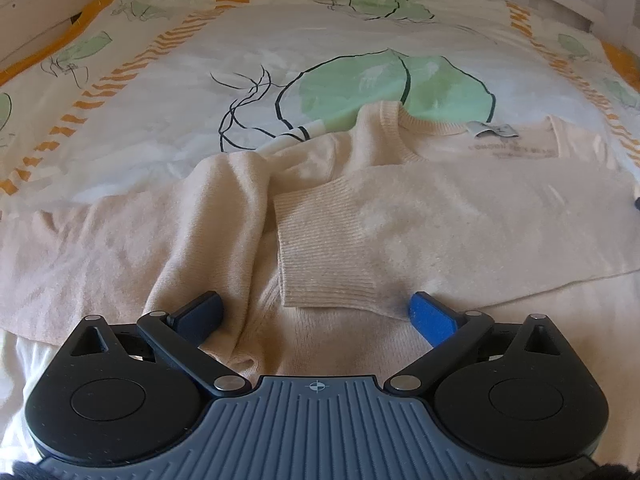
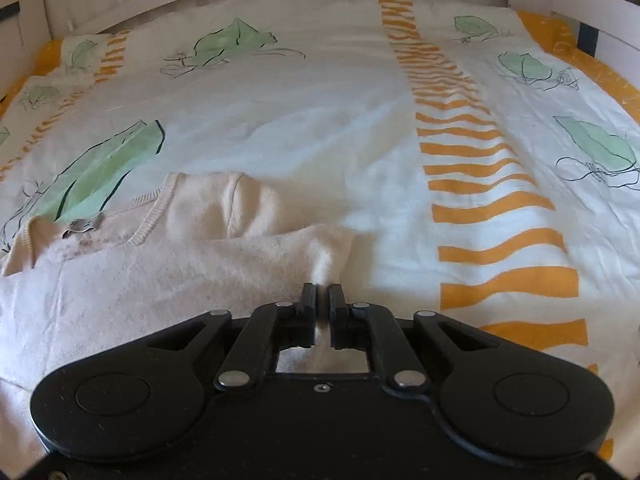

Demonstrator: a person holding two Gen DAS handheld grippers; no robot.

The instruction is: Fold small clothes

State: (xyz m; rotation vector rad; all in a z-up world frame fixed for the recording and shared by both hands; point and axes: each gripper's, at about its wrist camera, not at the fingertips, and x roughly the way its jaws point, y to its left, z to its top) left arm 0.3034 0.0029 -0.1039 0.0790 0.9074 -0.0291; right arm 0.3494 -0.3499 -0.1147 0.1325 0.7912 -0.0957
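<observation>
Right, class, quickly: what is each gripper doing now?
Left gripper: open, holding nothing, over the sweater.
Right gripper: shut on the sweater's fabric.

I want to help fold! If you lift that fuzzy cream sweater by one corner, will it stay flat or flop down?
The sweater will probably flop: its sleeve already lies draped and wrinkled. Where the right gripper pinches it, the knit bunches. It looks soft, likely not slippery.

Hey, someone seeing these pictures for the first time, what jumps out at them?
A cream sweater lies across the bedspread, one ribbed cuff folded over its chest. The bedspread's big green leaves and orange stripes stand out behind it. The right gripper pinches the sweater's edge; the left gripper hangs open.
</observation>
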